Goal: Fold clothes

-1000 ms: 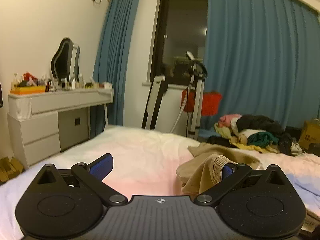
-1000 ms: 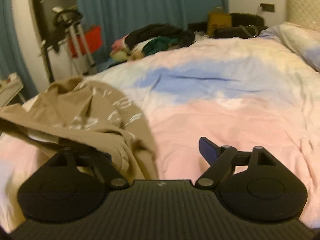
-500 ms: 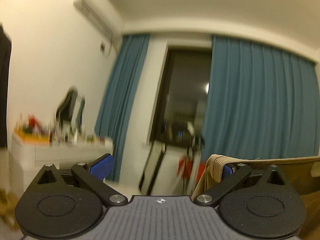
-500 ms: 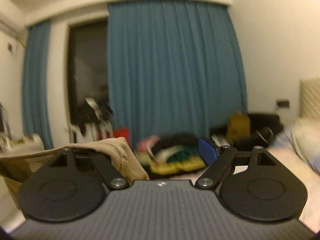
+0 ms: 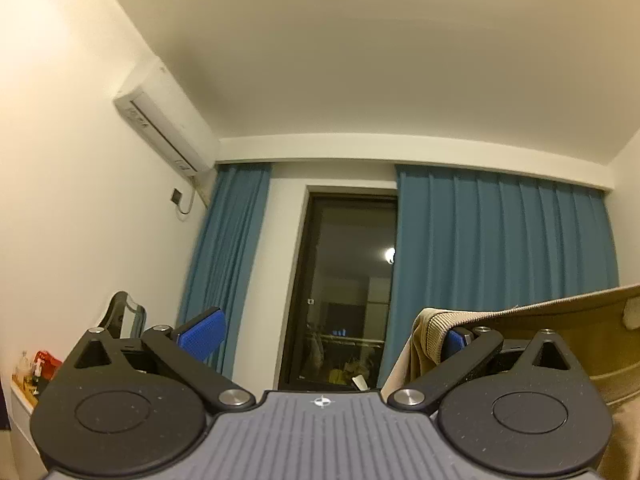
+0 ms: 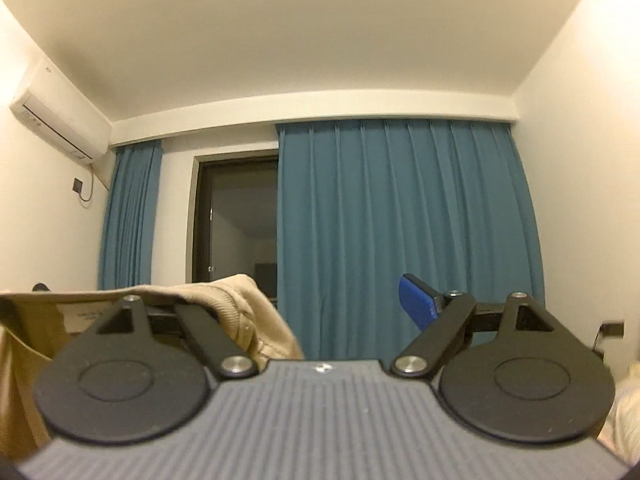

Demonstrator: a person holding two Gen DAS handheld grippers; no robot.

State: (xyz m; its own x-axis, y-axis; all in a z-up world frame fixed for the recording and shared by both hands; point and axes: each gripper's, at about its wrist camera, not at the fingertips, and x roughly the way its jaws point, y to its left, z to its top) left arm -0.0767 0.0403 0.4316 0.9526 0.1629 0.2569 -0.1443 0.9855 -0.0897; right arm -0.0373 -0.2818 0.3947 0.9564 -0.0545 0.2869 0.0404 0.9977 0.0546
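Observation:
A tan garment with a ribbed hem hangs between my two grippers, lifted high and stretched. In the left wrist view the garment (image 5: 560,312) is draped over the right finger of my left gripper (image 5: 332,332), whose jaws stand wide apart. In the right wrist view the garment (image 6: 236,300) is draped over the left finger of my right gripper (image 6: 324,304), jaws also wide apart; its blue right pad (image 6: 416,300) is bare. A white label (image 6: 80,314) shows inside the cloth. The bed is out of view.
Both cameras look up at the ceiling. Blue curtains (image 6: 400,220) flank a dark glass door (image 5: 348,288). An air conditioner (image 5: 164,120) is high on the left wall. A mirror (image 5: 124,316) and dresser clutter (image 5: 36,364) sit low left.
Both grippers have risen from just above the bed to high up, tilting upward. The tan garment came off the bed with them and is now stretched between them.

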